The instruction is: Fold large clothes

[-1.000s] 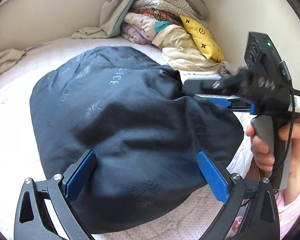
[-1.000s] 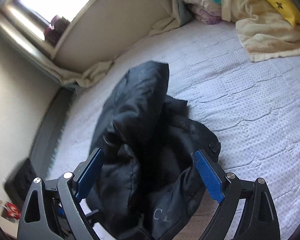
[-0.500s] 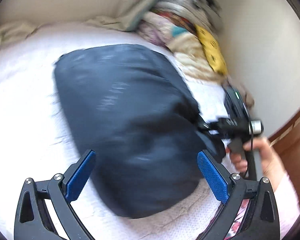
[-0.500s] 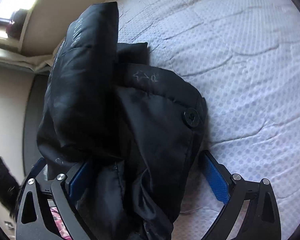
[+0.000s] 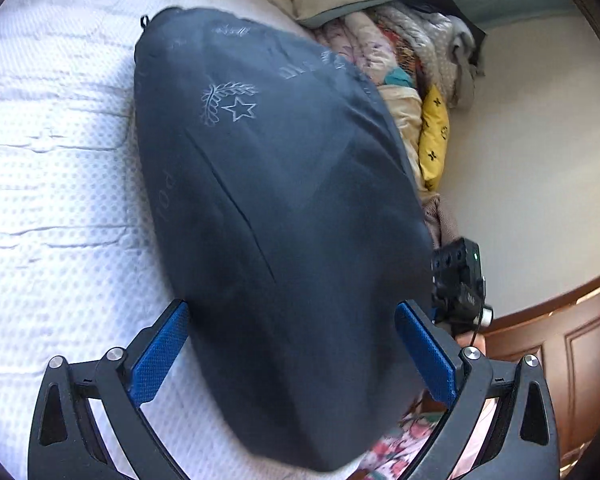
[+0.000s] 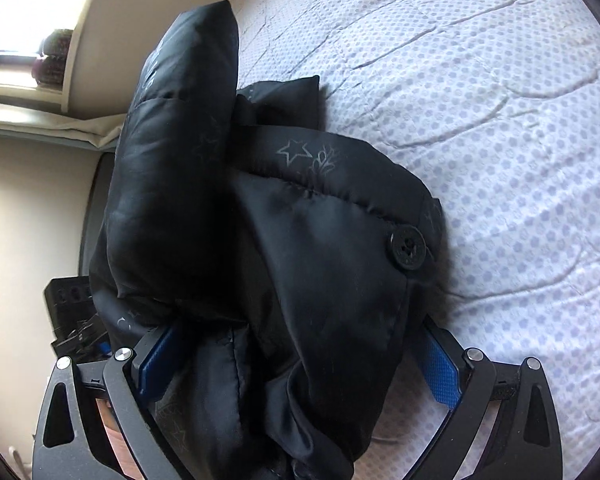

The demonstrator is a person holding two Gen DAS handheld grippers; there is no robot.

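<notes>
Between the blue-padded fingers of the left gripper (image 5: 292, 356) we see the padded dark navy jacket with printed stars and lettering (image 5: 276, 184). The jaws stand wide apart, one pad at each flank of the bundle; we cannot tell whether either pad touches the cloth. The right gripper (image 6: 296, 364) also stands spread, its pads partly buried in the bunched fabric at the jacket's buttoned end, where a round black button (image 6: 407, 247) shows. Nothing is pinched by either tool.

We judge the step in hand to be gathering or shifting the already doubled jacket: one thick fold stands up along the left of the right wrist view, and the rest lies in a loose heap. The next move calls for closing on a definite edge or corner, not on bulk padding, which would likely slip or spring back. Flattening the raised fold comes first.

The jacket rests on a white quilted bedspread with a dotted weave (image 6: 480, 120), lightly creased. Beyond it, a heap of mixed folded laundry and blankets (image 5: 404, 60), with a yellow patterned cushion (image 5: 434, 136) among it, lies against a pale wall. Brown wooden panelling (image 5: 560, 344) shows at lower right, and a bright window ledge (image 6: 24, 92) at the far side.
</notes>
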